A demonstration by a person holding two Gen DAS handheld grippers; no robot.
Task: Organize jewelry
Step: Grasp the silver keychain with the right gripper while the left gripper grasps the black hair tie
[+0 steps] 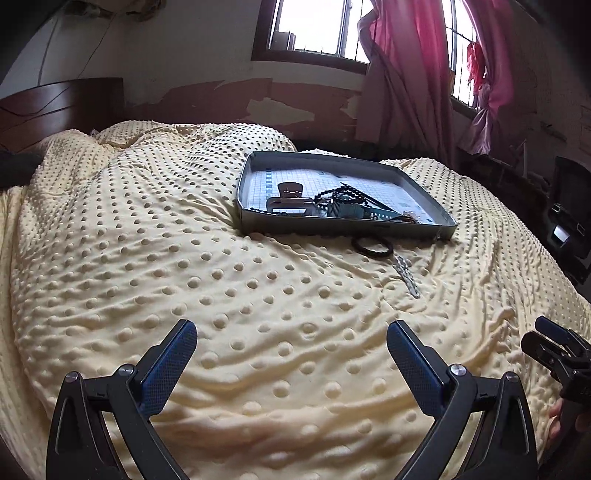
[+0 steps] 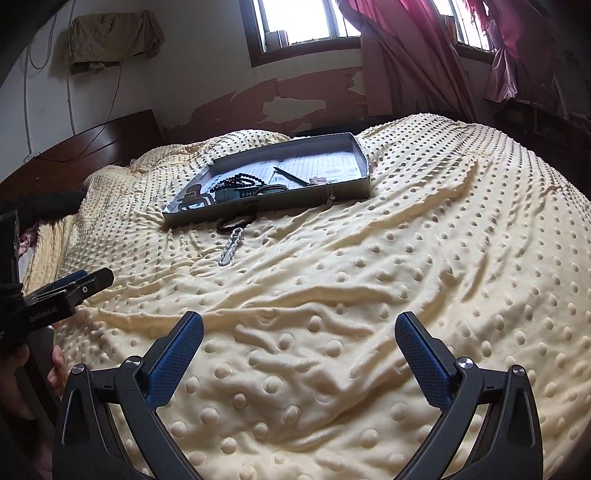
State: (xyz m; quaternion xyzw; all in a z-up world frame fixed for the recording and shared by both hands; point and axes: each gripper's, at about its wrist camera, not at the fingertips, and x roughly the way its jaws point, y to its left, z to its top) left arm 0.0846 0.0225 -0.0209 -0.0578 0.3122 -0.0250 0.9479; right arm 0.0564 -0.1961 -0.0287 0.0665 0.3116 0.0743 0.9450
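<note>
A shallow grey tray [image 1: 334,228] [image 2: 364,186] lies on the yellow dotted blanket, far ahead of both grippers. Inside it are a brown hair claw [image 1: 290,201], black beads [image 1: 341,192] [image 2: 236,181], a dark pen [image 2: 291,175] and other small pieces. In front of the tray, on the blanket, lie a black ring-shaped band [image 1: 372,246] [image 2: 236,220] and a silver chain piece [image 1: 406,275] [image 2: 231,247]. My left gripper [image 1: 291,339] is open and holds nothing, low over the blanket. My right gripper [image 2: 299,330] is open too, with nothing between its fingers.
The blanket [image 1: 184,258] [image 2: 406,277] is rumpled with folds. A dark wooden headboard [image 1: 55,107] stands at the left. A peeling wall, a window [image 1: 314,26] and pink curtains [image 1: 406,66] rise behind the bed. Dark furniture [image 1: 569,221] sits at the right.
</note>
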